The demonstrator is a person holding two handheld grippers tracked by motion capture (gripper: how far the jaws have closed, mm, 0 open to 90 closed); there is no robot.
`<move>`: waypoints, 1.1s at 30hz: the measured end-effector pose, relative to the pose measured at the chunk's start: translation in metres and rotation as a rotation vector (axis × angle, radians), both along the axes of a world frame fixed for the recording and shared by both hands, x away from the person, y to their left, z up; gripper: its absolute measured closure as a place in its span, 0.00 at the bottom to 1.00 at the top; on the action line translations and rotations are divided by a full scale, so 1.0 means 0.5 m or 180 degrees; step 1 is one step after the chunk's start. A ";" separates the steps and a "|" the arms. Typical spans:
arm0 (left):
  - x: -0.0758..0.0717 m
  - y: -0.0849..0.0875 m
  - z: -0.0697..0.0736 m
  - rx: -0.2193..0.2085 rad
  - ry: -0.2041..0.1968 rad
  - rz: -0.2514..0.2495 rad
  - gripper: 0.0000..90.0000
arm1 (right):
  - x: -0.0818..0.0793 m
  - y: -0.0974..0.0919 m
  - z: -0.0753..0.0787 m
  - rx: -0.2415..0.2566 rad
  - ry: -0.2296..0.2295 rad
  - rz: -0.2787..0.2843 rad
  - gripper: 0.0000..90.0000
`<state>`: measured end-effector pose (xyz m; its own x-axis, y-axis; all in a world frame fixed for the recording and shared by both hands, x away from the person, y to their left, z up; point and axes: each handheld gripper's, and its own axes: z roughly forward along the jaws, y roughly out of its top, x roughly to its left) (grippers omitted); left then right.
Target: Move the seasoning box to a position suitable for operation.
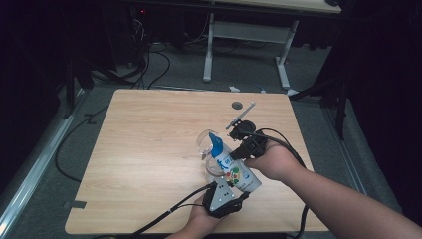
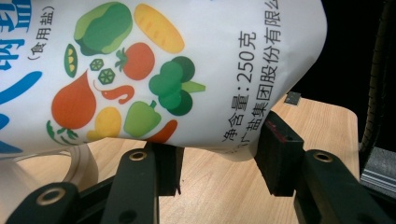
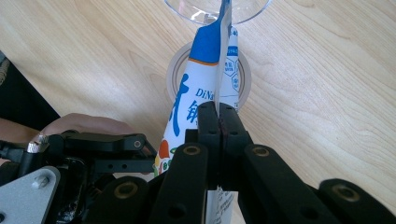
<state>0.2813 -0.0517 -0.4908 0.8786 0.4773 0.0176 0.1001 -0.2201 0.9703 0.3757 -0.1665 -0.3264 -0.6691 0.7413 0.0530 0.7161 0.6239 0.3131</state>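
right gripper (image 3: 218,122): fingers (image 3: 208,126) pressed together on the thin side seam of the salt pouch (image 3: 205,74), the flat edge pinched between the pads. left gripper (image 2: 217,161): fingers (image 2: 279,156) at a middling width around the bottom of the same pouch. the pads sit at or against the rounded base, but i cannot tell whether they press on it or only cradle it.

pouch position: held tilted above the worktop (image 1: 149,149), blue top end aimed at and reaching the rim of a clear glass bowl (image 1: 206,142) just beyond it. base end toward the person, near the front edge.

progress, as a judgement: lifting and tilting the pouch to the bowl look done. whether the top is open, and whether any salt has gone in, cannot be read; the bowl looks clear. left to do: pour, level the pouch, set it down.

view differences:
- high view: whole layout, both hands on either end of the pouch, the left hand (image 1: 199,219) below and the right hand (image 1: 273,159) at the side; a small grey disc (image 1: 237,105) near the far edge of the worktop.
- left gripper view: printed vegetable label and weight marking on the underside of the pouch, and part of a clear rim below it.
- right gripper view: the seam pinch itself, the blue top meeting the bowl rim, a round ring on the worktop beneath the pouch, and the left gripper at lower left.
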 end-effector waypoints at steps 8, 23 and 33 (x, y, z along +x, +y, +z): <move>0.000 0.000 -0.001 0.0016 -0.0005 0.0009 0.62 | 0.001 0.003 -0.002 -0.0007 0.0018 0.0000 1.00; -0.001 -0.001 0.000 -0.0012 0.0008 0.0002 0.62 | 0.001 0.002 -0.002 0.0003 0.0008 0.0006 1.00; -0.001 0.000 0.000 -0.0007 0.0006 0.0003 0.62 | 0.002 0.004 -0.003 -0.0008 -0.0002 0.0026 1.00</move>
